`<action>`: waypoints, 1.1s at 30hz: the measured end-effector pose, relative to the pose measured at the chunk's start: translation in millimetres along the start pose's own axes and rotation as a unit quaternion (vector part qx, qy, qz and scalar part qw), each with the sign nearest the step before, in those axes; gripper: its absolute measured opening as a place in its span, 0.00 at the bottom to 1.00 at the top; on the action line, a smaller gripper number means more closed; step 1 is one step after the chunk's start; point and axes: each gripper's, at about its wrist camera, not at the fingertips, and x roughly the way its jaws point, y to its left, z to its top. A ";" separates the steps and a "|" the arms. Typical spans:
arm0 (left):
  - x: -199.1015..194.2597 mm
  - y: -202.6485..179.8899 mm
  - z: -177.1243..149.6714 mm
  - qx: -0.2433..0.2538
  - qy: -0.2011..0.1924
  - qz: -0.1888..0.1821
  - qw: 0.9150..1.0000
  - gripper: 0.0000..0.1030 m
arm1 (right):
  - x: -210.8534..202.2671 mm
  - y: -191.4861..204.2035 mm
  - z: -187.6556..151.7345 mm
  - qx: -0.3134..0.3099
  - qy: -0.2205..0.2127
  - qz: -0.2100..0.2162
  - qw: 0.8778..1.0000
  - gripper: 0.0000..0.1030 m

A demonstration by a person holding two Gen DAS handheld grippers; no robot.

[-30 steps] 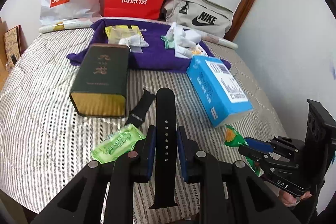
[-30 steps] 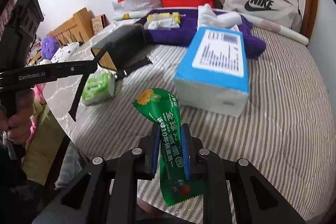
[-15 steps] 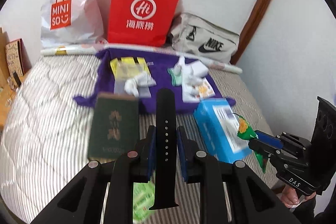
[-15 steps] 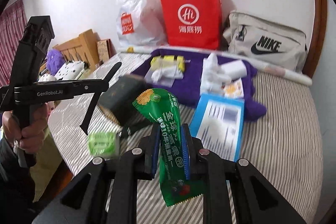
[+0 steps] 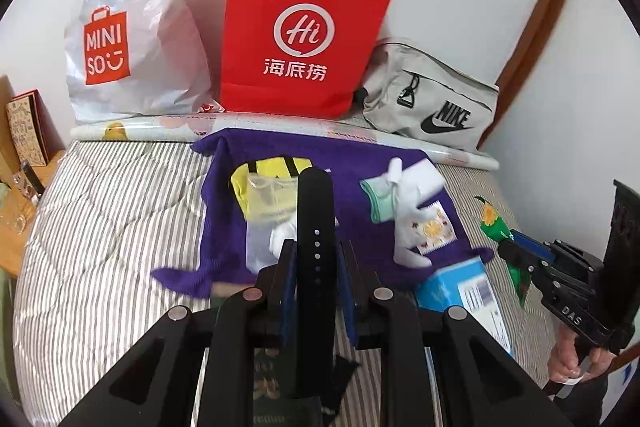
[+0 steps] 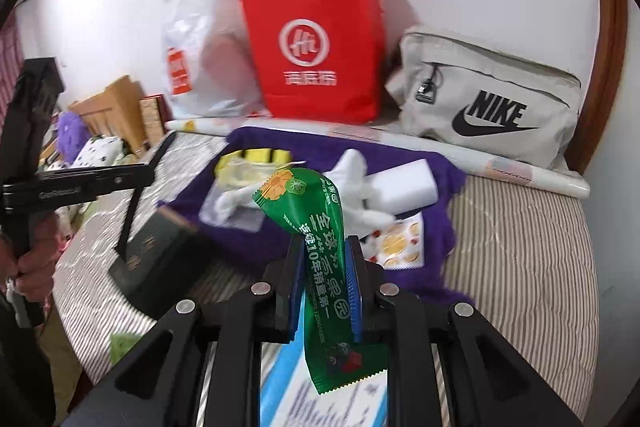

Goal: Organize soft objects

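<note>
I see a black strap, a green packet with an orange flower print, and a purple towel. The bedcover is grey-and-white striped. Behind stand a red bag, a white bag with a red logo and a grey pouch with a black logo.

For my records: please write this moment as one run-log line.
left gripper: shut on black strap | right gripper: shut on green packet

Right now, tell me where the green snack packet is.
The green snack packet is clamped upright in the right gripper, in the air above the blue box, before the purple cloth.
</note>
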 end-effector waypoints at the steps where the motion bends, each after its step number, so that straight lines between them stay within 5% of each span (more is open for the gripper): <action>1: 6.7 2.2 5.5 -0.003 0.003 -0.001 1.000 0.19 | 7.1 -5.2 3.4 0.003 0.004 -0.004 1.000 0.19; 21: 130.2 31.7 51.9 -0.021 0.096 0.032 0.995 0.19 | 120.9 -53.2 40.4 0.024 0.083 -0.029 0.996 0.24; 24: 141.0 37.2 51.7 -0.030 0.109 0.036 0.993 0.19 | 129.5 -55.8 40.3 0.028 0.099 -0.025 0.994 0.38; 26: 144.6 39.8 51.2 -0.034 0.114 0.032 0.992 0.19 | 134.6 -57.6 39.7 0.033 0.112 -0.022 0.993 0.55; 28: 145.7 40.2 51.3 -0.036 0.115 0.024 0.992 0.24 | 137.8 -59.3 39.3 0.039 0.113 -0.015 0.993 0.56; 33: 135.2 38.7 54.8 -0.038 0.101 0.030 0.994 0.55 | 134.6 -56.8 40.9 0.033 0.110 -0.013 0.993 0.56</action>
